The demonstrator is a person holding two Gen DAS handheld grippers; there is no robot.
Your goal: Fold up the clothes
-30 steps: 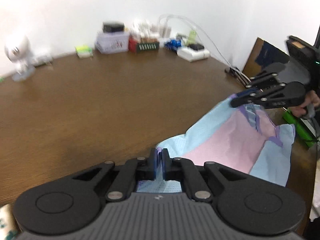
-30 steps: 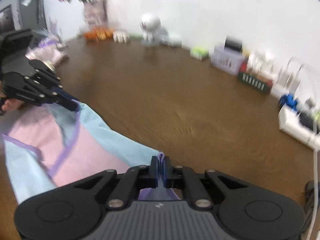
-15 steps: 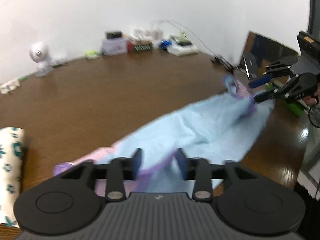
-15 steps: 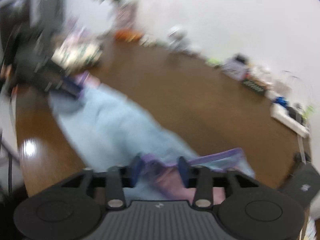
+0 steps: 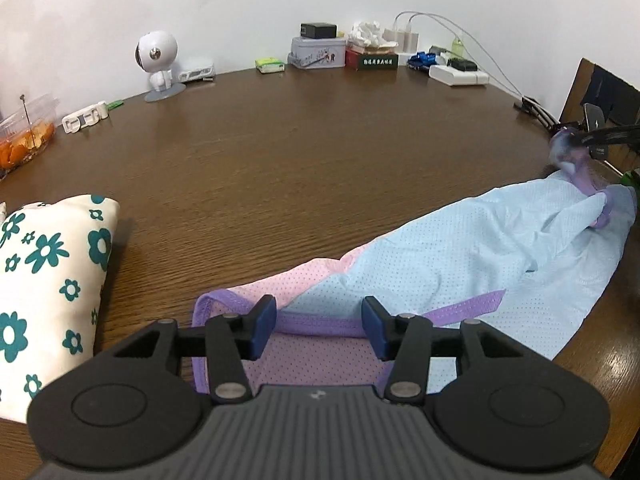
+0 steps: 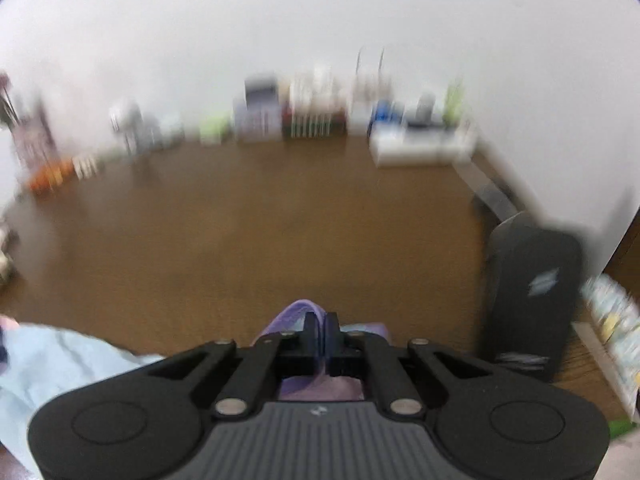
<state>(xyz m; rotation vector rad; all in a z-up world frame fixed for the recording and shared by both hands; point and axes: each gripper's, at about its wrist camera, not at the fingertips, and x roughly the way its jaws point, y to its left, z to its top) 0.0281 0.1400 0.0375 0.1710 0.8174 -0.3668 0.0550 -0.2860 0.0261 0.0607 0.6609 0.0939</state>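
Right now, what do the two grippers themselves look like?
Both look alike. The left gripper has a grey ribbed body, black arms with silver rivets, two black round discs, and dark blue pads. The right gripper shows the same build, with a small white logo on the grey body.

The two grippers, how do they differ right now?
The left gripper has its jaws wide apart above the garment's purple trim, holding nothing; the right gripper has its jaws shut on purple fabric. The left view is sharp; the right is blurred. Both are over the same blue-and-pink garment.

No legible text; red box [image 5: 377,61] lettering unreadable
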